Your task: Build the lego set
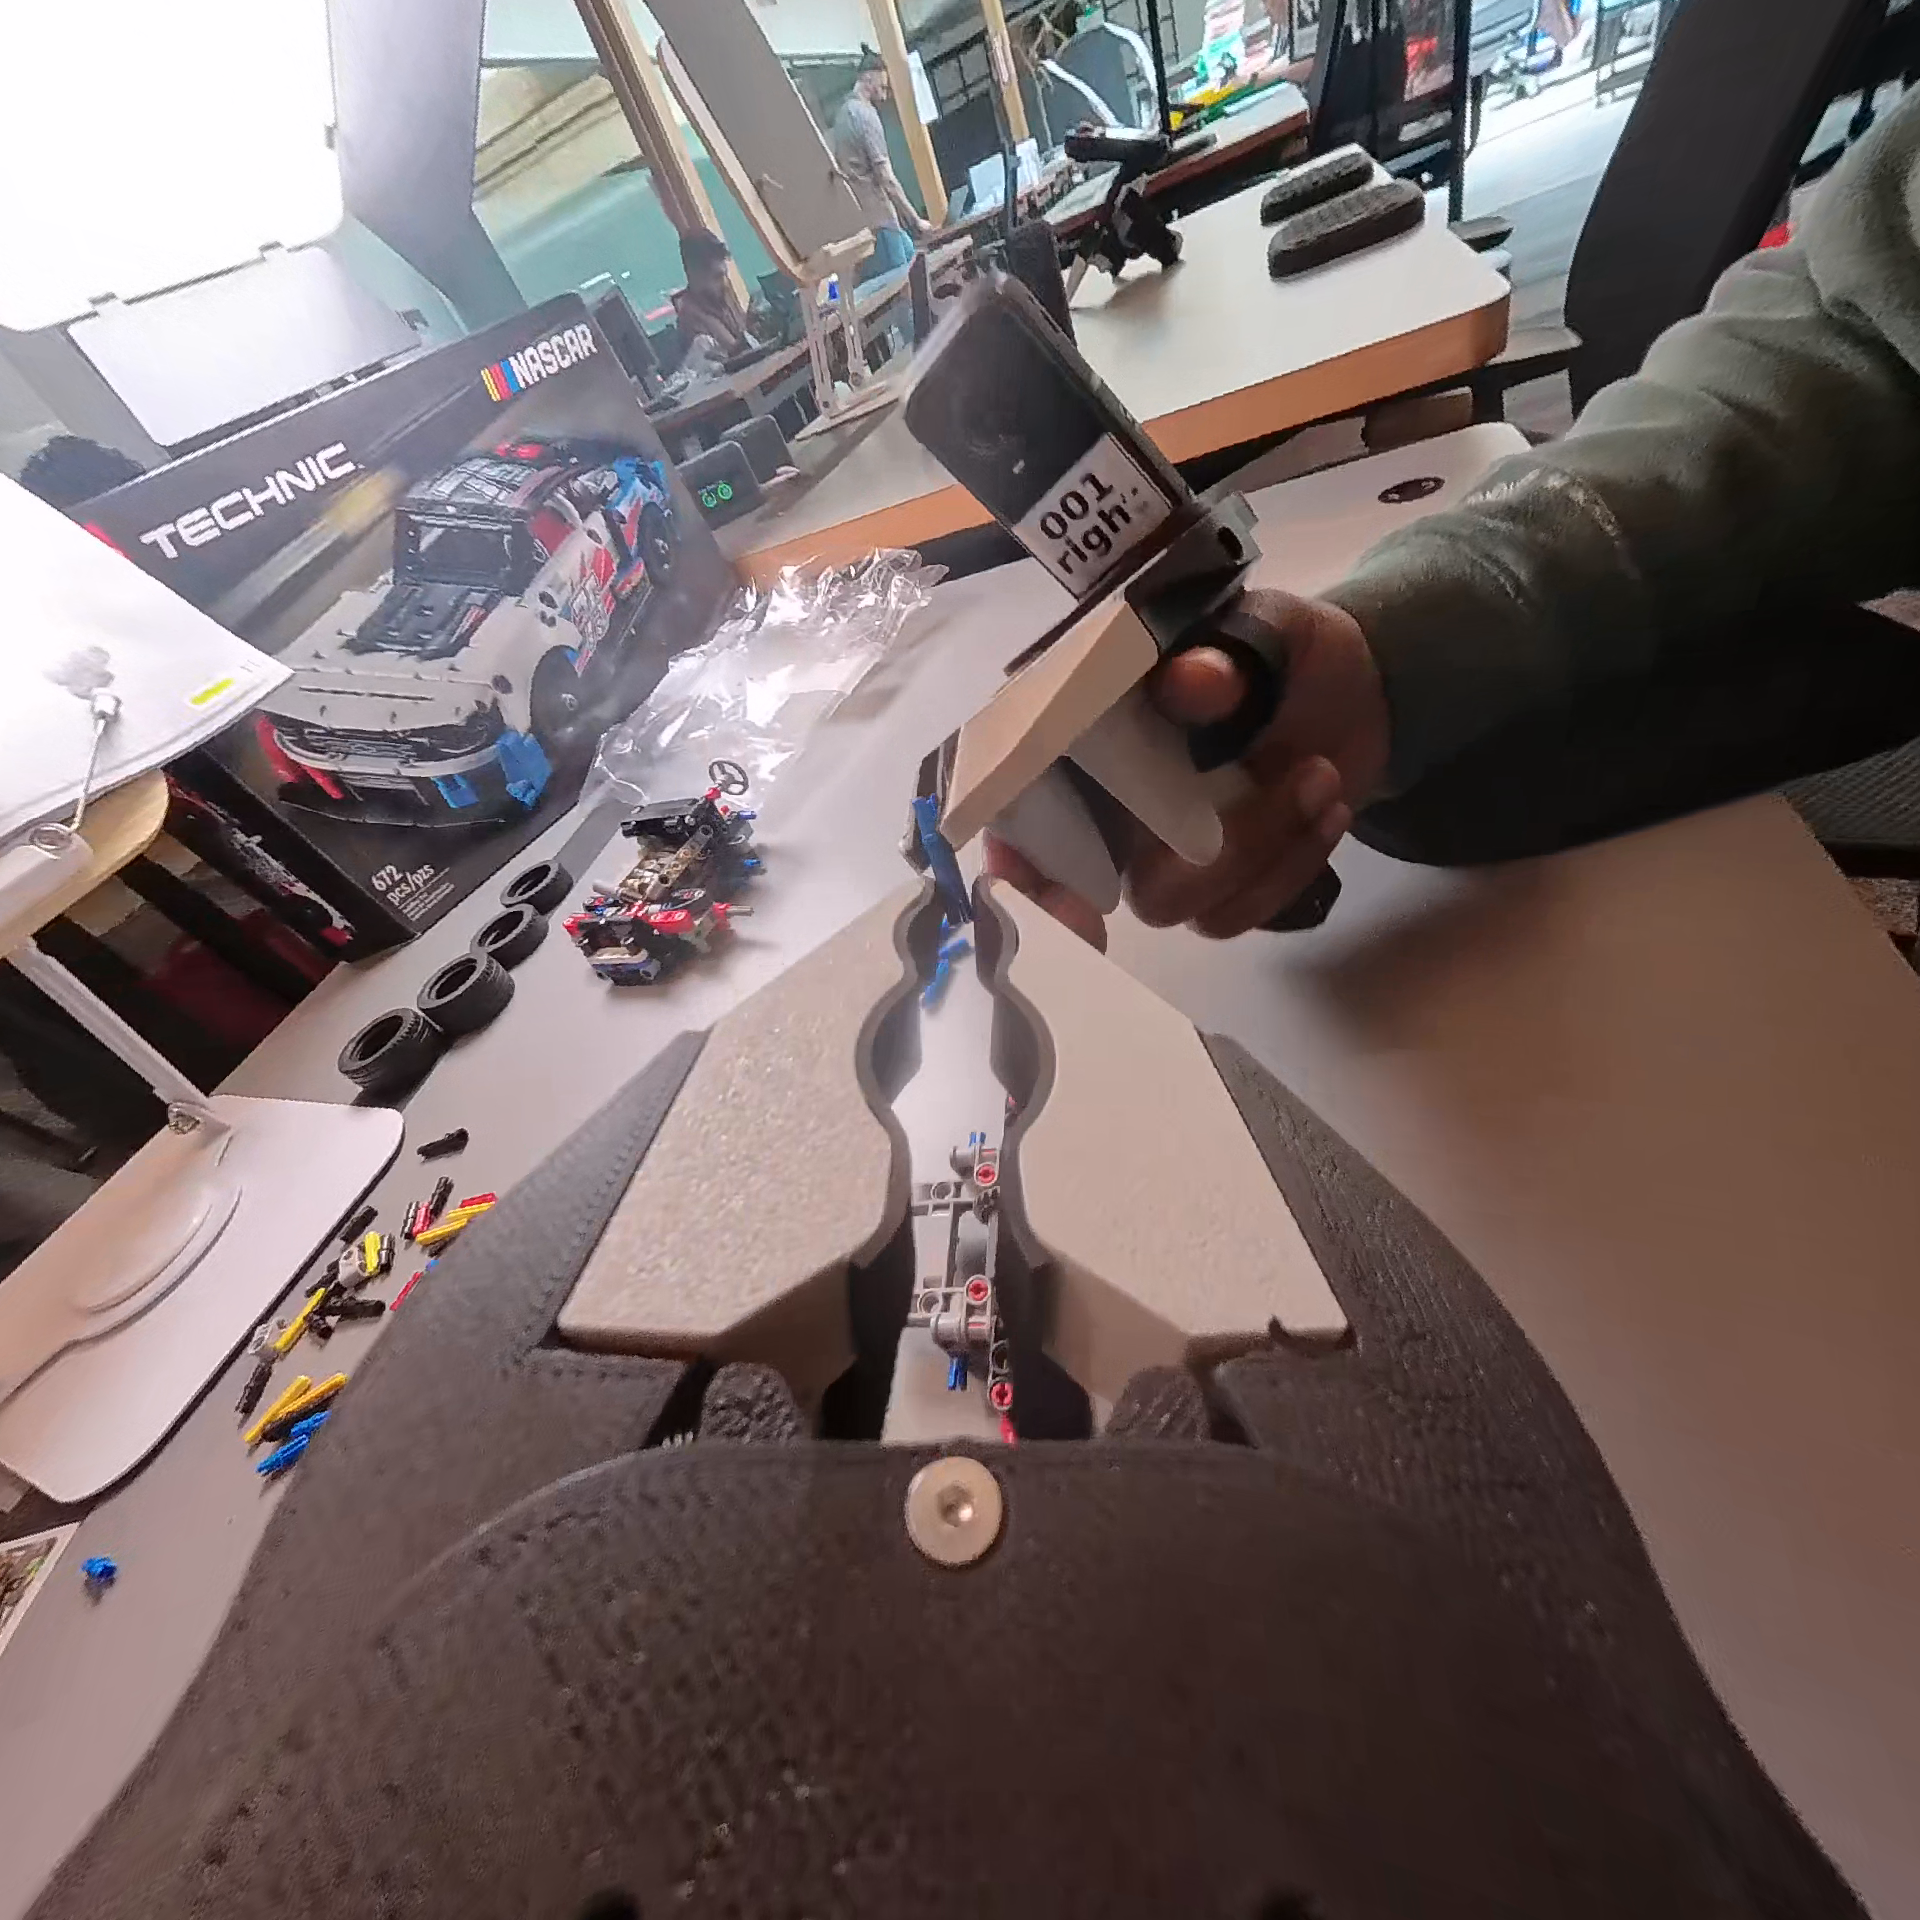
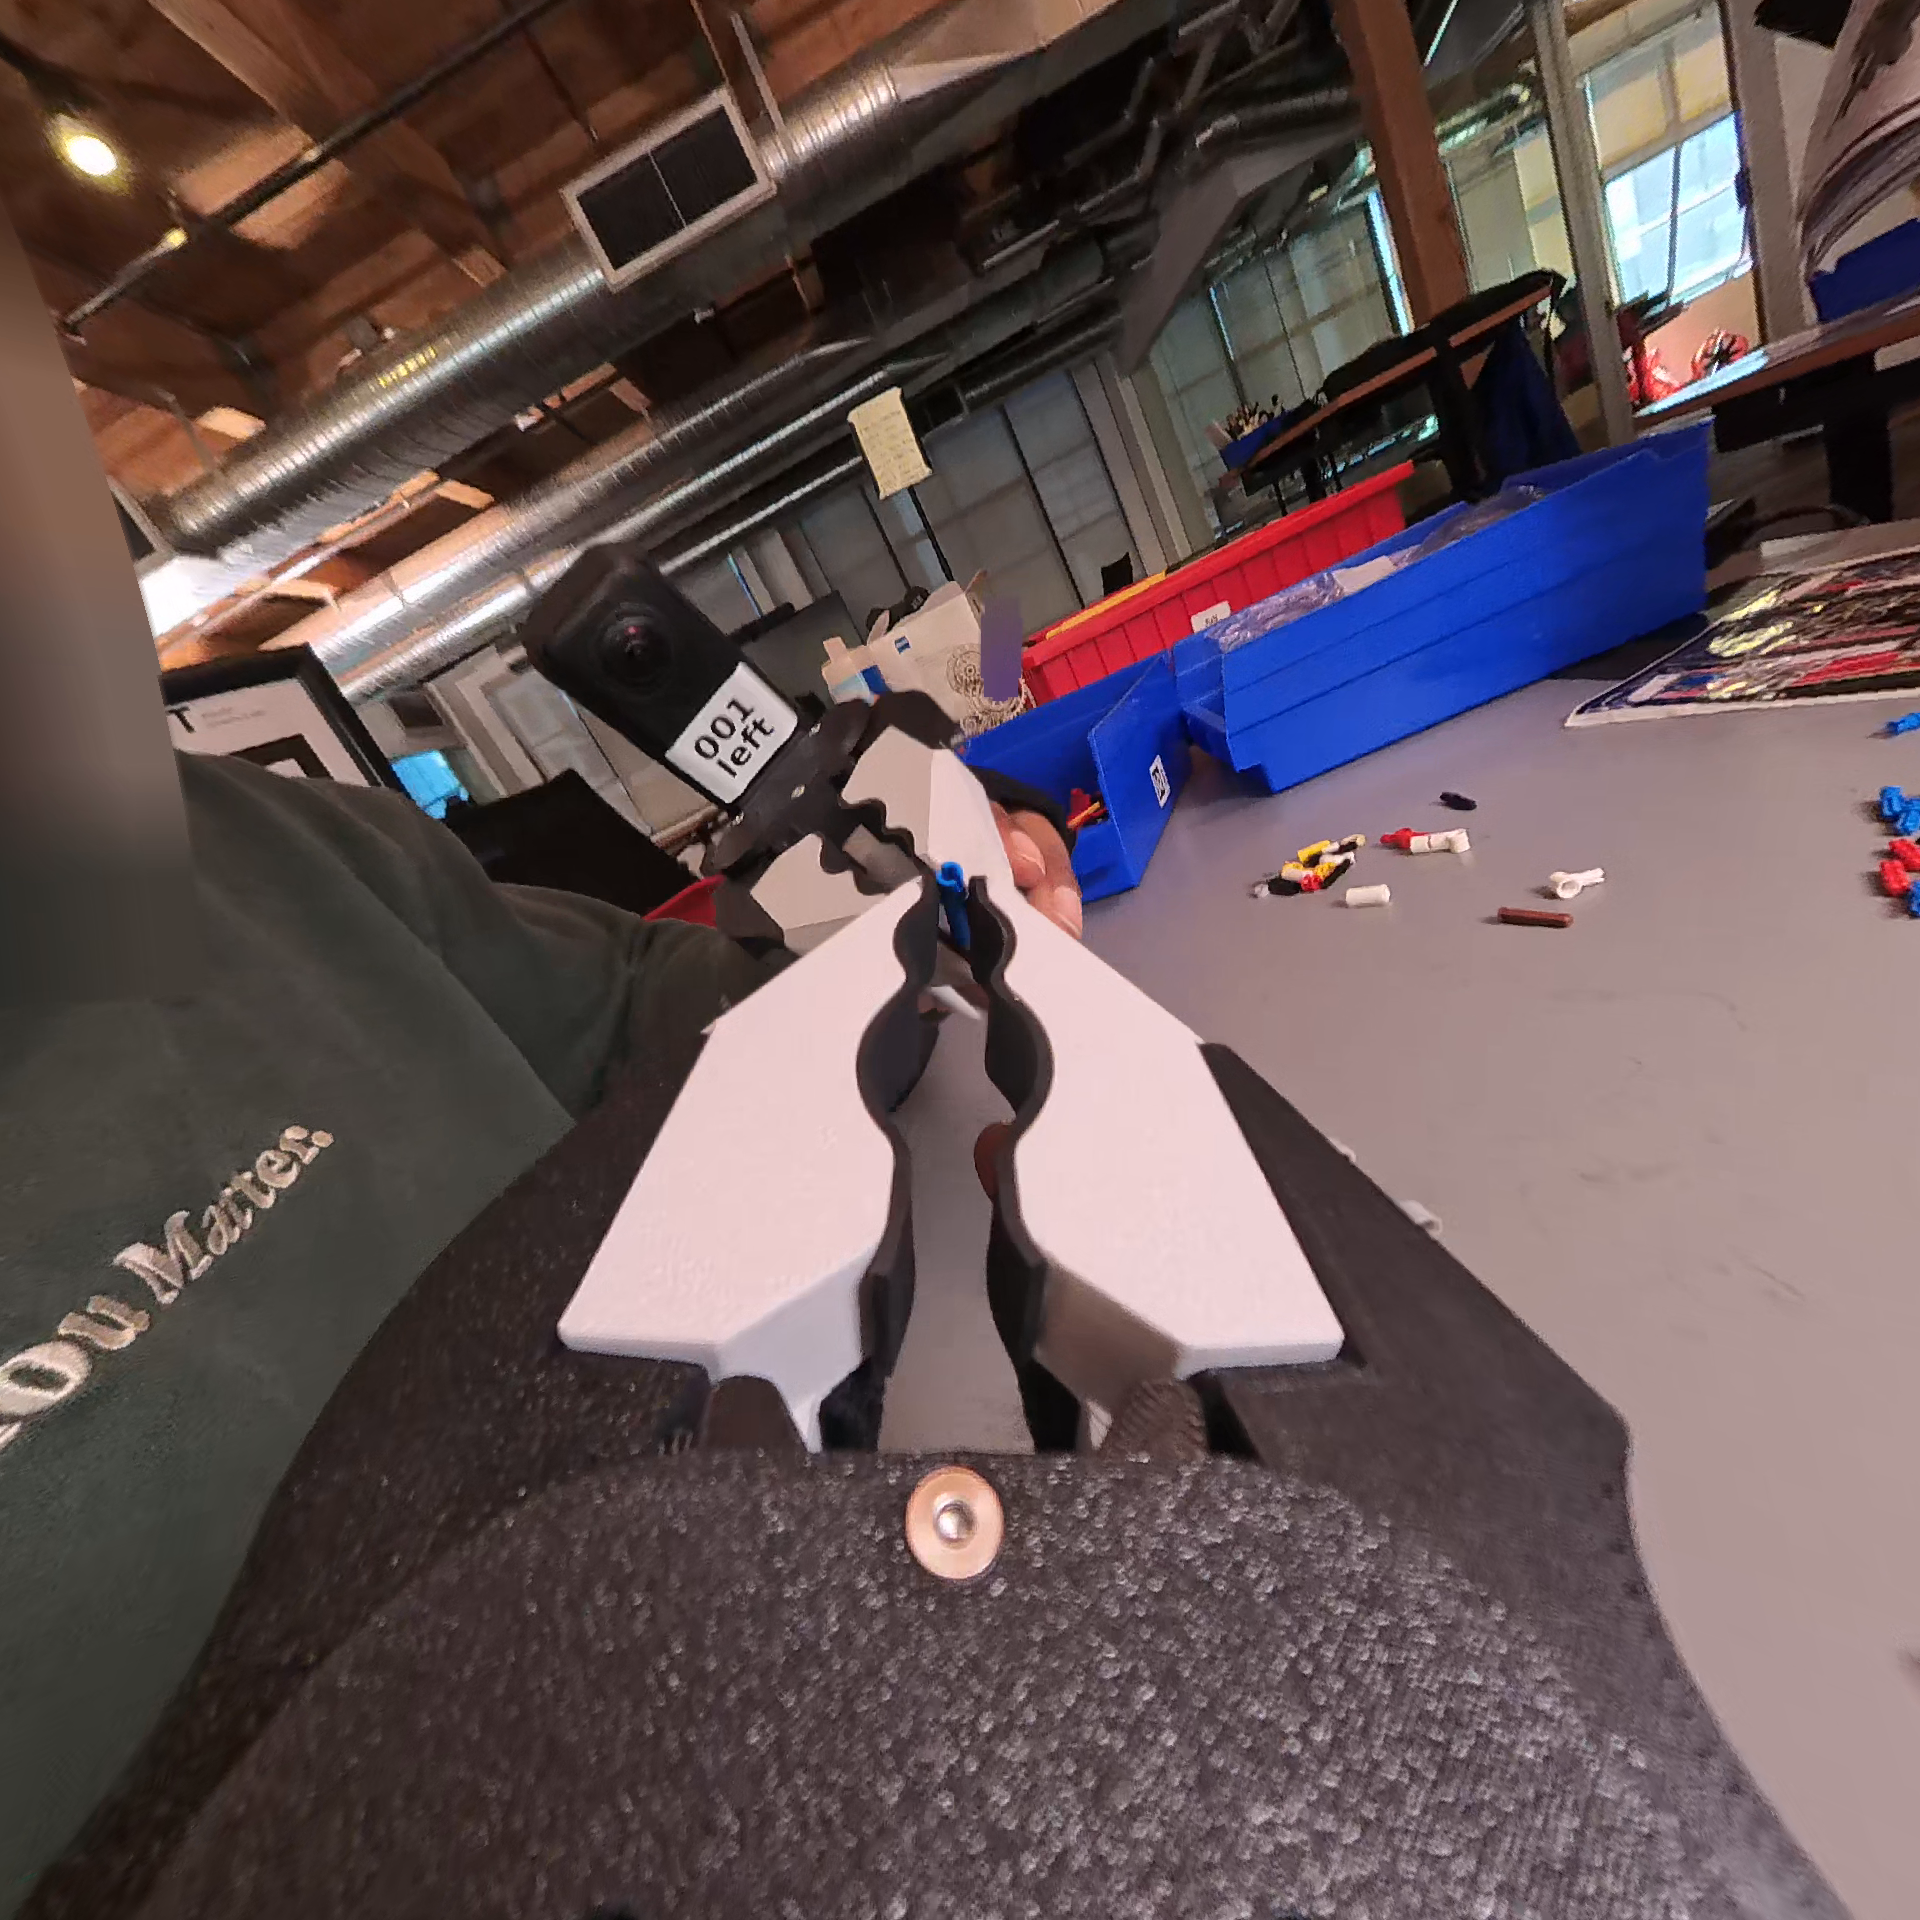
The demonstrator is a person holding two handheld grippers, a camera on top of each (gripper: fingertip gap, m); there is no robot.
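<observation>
Grey counter around our part-built toy car chassis carries four loose tyres and scattered pins. Our right claw pinches a blue pin; our left claw, narrowed, meets that pin.

Workshop — timber ceiling, silver ducts, perhaps windows.

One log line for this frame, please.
left hand-held gripper: shut on small blue plastic pin | right hand-held gripper: shut on same pin
</observation>
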